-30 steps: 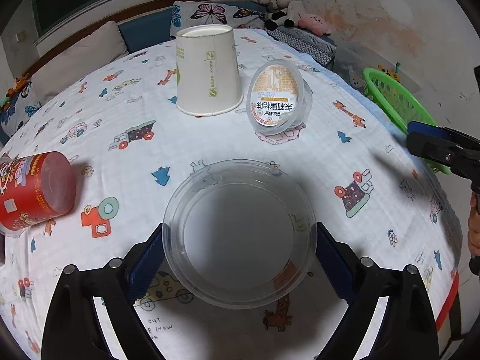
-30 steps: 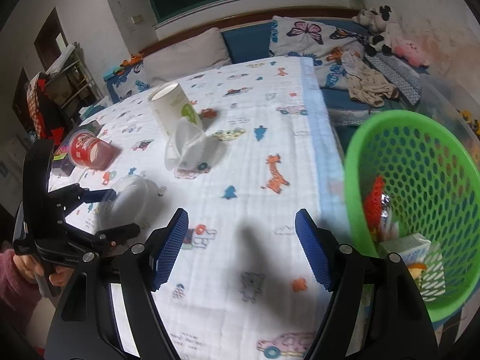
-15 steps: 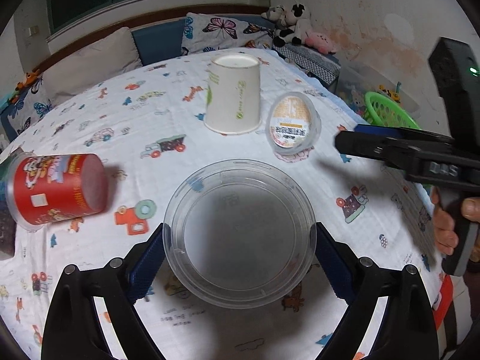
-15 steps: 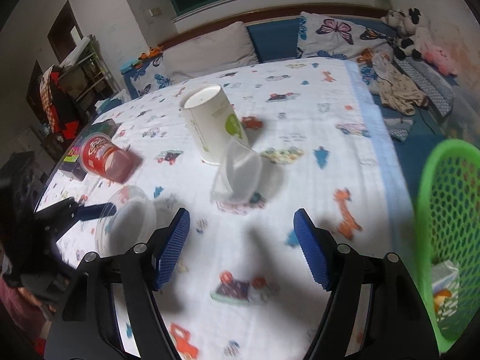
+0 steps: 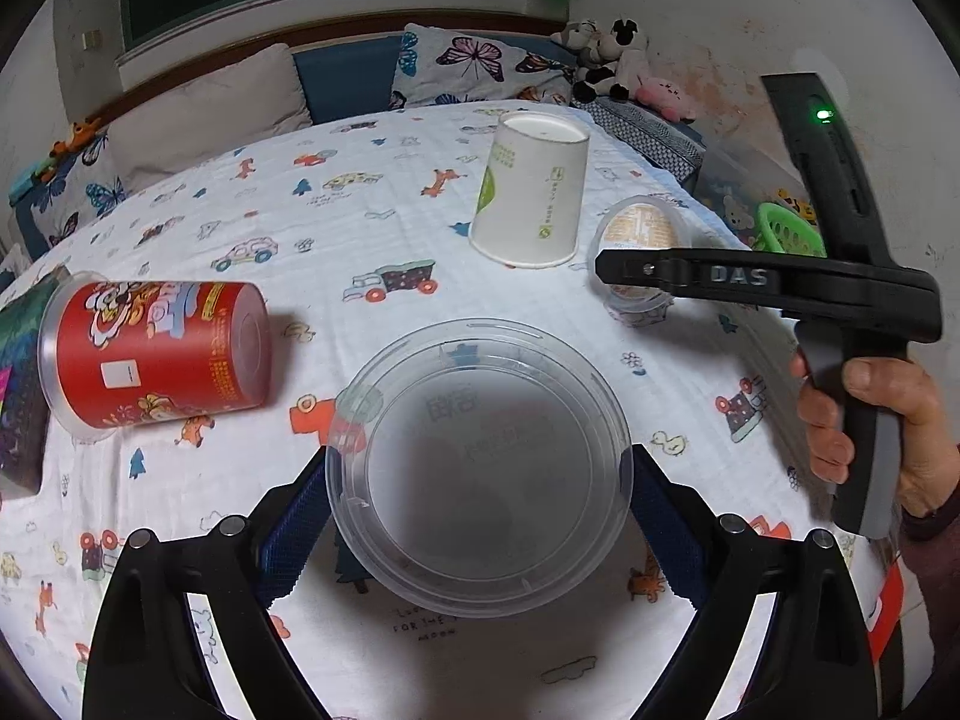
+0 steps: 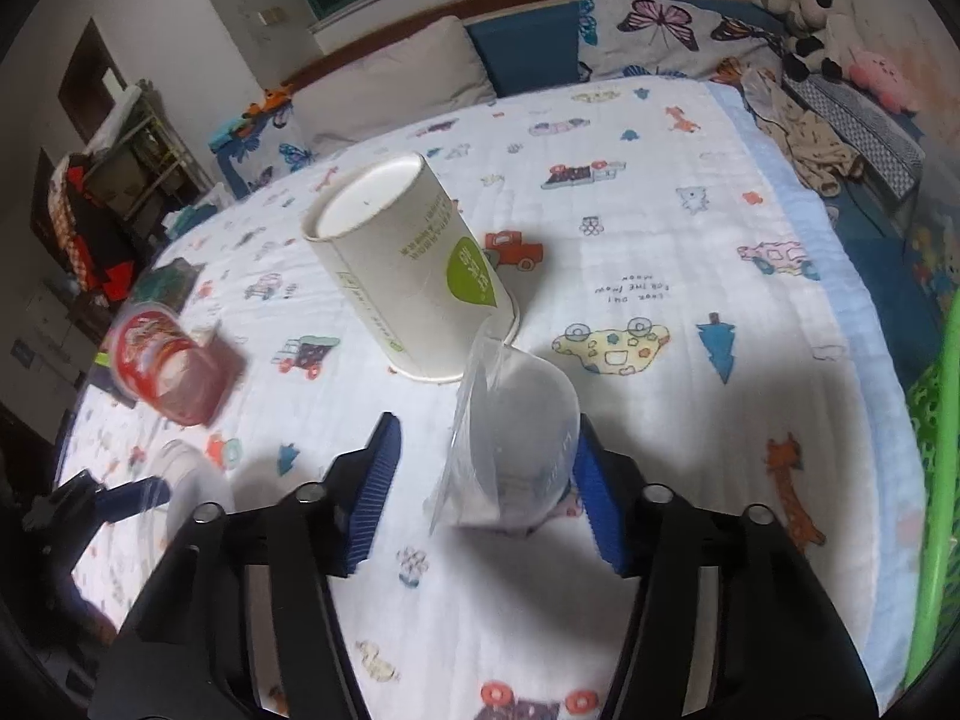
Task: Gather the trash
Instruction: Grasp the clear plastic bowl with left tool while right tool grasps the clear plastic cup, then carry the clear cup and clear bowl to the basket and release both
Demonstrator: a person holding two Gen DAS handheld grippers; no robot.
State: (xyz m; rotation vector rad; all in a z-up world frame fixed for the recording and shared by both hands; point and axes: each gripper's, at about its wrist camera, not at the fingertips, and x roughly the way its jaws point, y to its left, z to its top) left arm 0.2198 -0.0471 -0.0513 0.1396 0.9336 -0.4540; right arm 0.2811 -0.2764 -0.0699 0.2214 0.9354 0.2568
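We take the white paper cup (image 6: pixel 408 264) as landmark; it stands upside down on the printed cloth (image 6: pixel 690 396) that covers the table. Just in front of the cup, nearly touching its rim, a small clear tub (image 6: pixel 516 438) lies on its side, its foil lid (image 5: pixel 639 228) facing away from the cup in the left wrist view. The right gripper (image 6: pixel 486 480) straddles this tub: its jaws are closing, the right blue pad (image 6: pixel 597 510) already against the tub's base, the left pad (image 6: pixel 372 486) a gap away from its rim, so we read no full clamp. In the left wrist view the same gripper reaches in from the right, its black finger crossing the tub, a hand (image 5: pixel 864 420) on its grip. Nearer than the cup, the left gripper (image 5: pixel 480 516) is clamped on a round clear lid (image 5: pixel 480 468), a blue pad on either edge, the lid lifted off the cloth. To the left of the cup, well apart, a red can (image 5: pixel 162 348) lies on its side, with a dark box (image 5: pixel 21 396) beside it at the table edge. To the right of the cup, beyond the table edge, we see part of a green basket (image 6: pixel 936 420). Behind the cup, butterfly pillows (image 6: pixel 654 30) and plush toys (image 6: pixel 810 18) line a bench.
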